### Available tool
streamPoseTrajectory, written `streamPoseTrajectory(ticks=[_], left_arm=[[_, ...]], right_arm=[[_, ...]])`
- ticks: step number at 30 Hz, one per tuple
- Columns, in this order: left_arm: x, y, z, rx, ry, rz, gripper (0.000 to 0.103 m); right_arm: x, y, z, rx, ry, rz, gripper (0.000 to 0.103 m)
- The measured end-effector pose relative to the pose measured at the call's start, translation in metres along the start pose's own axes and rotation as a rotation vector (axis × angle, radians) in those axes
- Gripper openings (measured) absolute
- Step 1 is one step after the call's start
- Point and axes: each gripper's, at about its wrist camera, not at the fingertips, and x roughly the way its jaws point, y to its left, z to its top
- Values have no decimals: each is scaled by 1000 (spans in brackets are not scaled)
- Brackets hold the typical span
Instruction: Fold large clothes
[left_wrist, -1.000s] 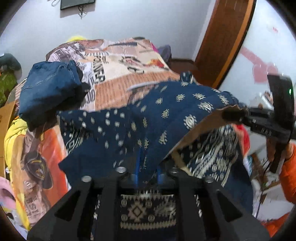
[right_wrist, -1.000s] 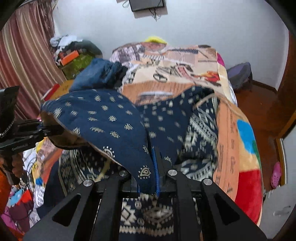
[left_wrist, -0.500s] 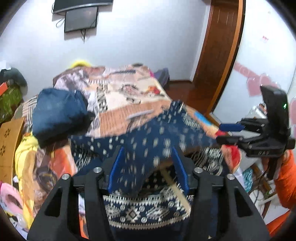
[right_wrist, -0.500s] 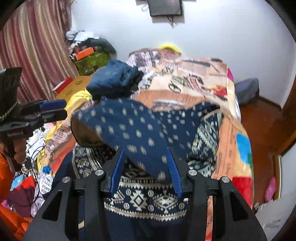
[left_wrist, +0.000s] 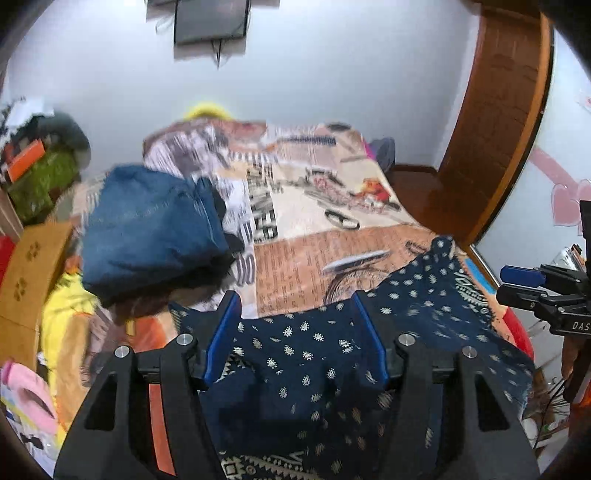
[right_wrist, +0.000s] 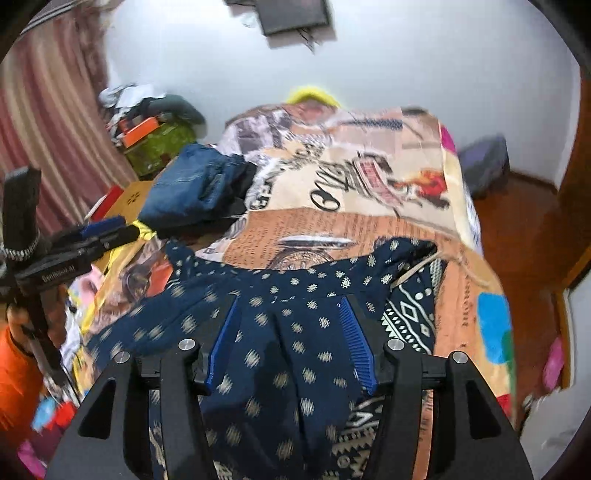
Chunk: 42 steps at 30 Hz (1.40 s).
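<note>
Both grippers, left gripper and right gripper, have just been opening; navy garment lies loose between jaws on bed. Fold edge looks uneven, blurry view; pulling back could snag and undo it.

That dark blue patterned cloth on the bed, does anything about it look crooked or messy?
Yes. The dark blue patterned cloth lies rumpled, its far edge wavy and one corner flipped up, showing a pale strap. Beside it, a pile of jeans sits bunched, not flat.

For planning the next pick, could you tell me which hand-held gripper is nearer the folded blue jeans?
Left. The left hand-held gripper is just short of the folded blue jeans; the right hand-held gripper sits farther off, across the navy garment.
</note>
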Motion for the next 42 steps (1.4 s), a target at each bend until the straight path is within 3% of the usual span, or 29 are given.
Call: streamPoseTrajectory(ticks=[6, 10, 14, 20, 23, 26, 31, 36, 42], left_arm=[[48, -21, -25, 30, 180, -130, 60], [52, -54, -54, 159, 209, -129, 60], [48, -73, -76, 226, 228, -132, 60], [47, -80, -117, 235, 263, -84, 60], [44, -77, -125, 194, 279, -78, 60], [31, -71, -117, 159, 255, -78, 60], [-2, -40, -90, 70, 152, -60, 61], [-26, 5, -73, -24, 67, -8, 73], [-34, 69, -76, -179, 28, 49, 82]], right_arm=[[13, -2, -5, 3, 46, 34, 51], [16, 9, -25, -72, 101, 32, 51], [21, 16, -47, -136, 155, -2, 51], [21, 16, -80, -152, 178, -66, 52], [17, 19, -86, -189, 176, -96, 52], [8, 18, -79, -181, 187, -87, 52], [-23, 7, -59, -115, 77, -53, 52], [-54, -17, -36, -2, -32, -67, 52], [-56, -53, -28, 130, -72, -119, 55]])
